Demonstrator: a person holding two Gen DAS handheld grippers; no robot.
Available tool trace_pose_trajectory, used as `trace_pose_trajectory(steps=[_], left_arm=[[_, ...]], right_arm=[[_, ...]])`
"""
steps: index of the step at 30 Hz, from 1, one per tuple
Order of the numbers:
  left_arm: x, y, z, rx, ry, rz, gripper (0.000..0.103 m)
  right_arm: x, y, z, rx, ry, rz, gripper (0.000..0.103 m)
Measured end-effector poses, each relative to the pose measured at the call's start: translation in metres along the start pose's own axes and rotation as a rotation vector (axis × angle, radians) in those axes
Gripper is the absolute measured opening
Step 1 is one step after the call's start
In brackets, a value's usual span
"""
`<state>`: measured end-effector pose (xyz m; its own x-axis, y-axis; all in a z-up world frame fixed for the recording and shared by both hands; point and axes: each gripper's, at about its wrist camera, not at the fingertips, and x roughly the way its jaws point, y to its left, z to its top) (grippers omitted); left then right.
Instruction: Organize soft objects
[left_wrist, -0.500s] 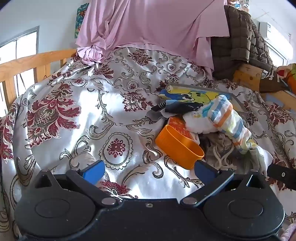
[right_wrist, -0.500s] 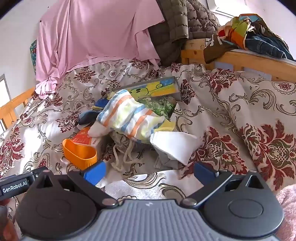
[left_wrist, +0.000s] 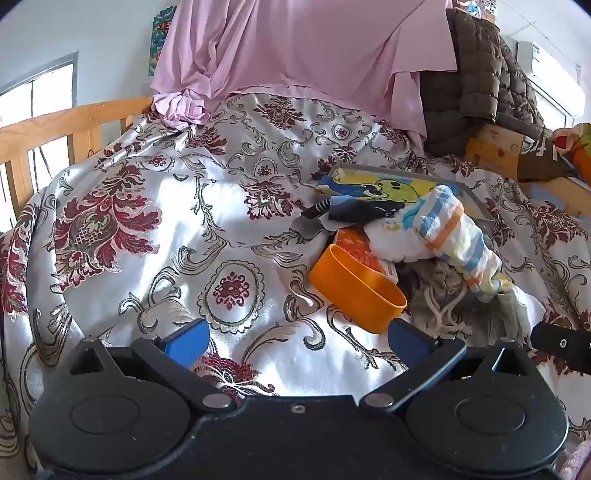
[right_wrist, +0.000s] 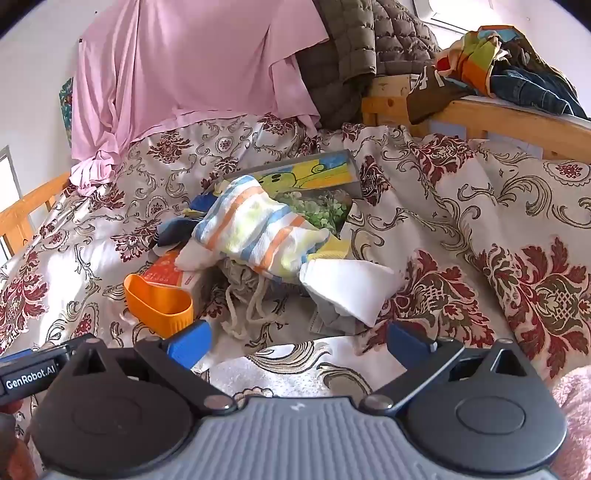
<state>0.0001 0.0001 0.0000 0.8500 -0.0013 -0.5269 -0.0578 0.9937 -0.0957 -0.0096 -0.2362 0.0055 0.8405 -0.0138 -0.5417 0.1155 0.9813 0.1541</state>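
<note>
One striped terry towel (right_wrist: 258, 236) drapes over a smooth orange oval cup (right_wrist: 159, 301).

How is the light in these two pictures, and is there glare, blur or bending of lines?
Left wrist view: daylight glares white on the satin bedspread; the wooden rail curves from the fisheye lens; dark corners. Right wrist view: softer glare at the left, the striped towel is sharp, no motion blur.

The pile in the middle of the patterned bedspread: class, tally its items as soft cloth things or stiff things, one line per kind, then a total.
Soft cloth: 4 (striped pastel towel, folded white cloth, dark navy sock, grey drawstring bag)
Stiff: 3 (orange plastic cup, cartoon picture board, orange printed box)
Total: 7
</note>
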Motion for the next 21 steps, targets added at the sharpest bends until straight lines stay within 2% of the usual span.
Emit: trace_pose_trajectory(steps=[21], left_arm=[[0.0016, 0.0009, -0.0031, 0.005, 0.006, 0.002, 0.102]], right_arm=[[0.0017, -0.0005, 0.0001, 0.004, 0.008, 0.003, 0.103]])
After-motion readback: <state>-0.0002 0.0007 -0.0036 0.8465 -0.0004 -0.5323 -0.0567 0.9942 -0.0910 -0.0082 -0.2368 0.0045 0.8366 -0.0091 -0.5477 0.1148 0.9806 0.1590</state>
